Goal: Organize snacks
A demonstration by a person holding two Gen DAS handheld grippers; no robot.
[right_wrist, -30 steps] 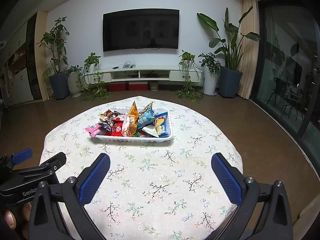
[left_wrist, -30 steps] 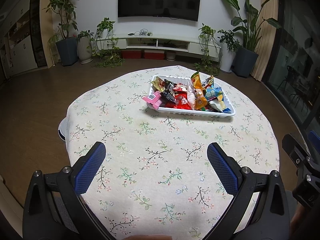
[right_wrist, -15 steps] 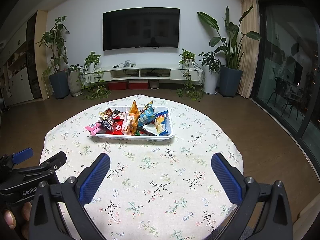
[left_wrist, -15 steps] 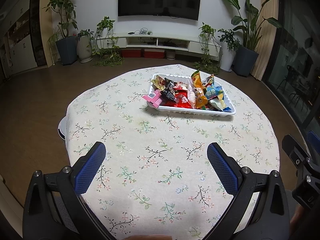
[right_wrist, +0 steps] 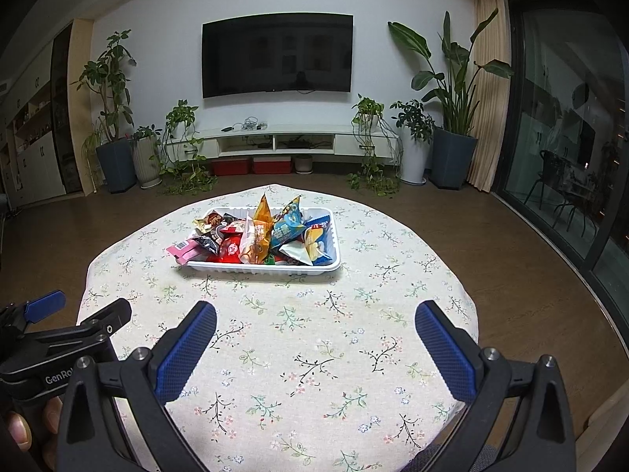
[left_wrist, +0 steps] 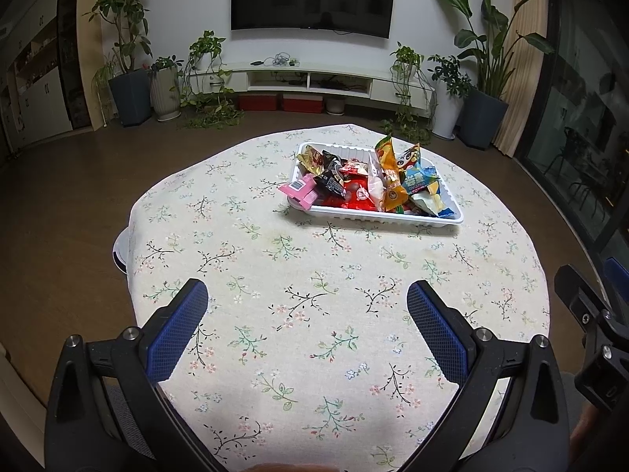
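On the round table draped in a floral cloth (left_wrist: pixel 298 275), a white plastic tray (right_wrist: pixel 275 269) heaped with colourful snack packets (right_wrist: pixel 259 236) is seen at the far side. Left gripper (left_wrist: pixel 307 303) and right gripper (right_wrist: pixel 315 324) are held spread wide, empty, well short of it.

Snack packets (left_wrist: pixel 369 183) heaped in white tray (left_wrist: pixel 452 218)
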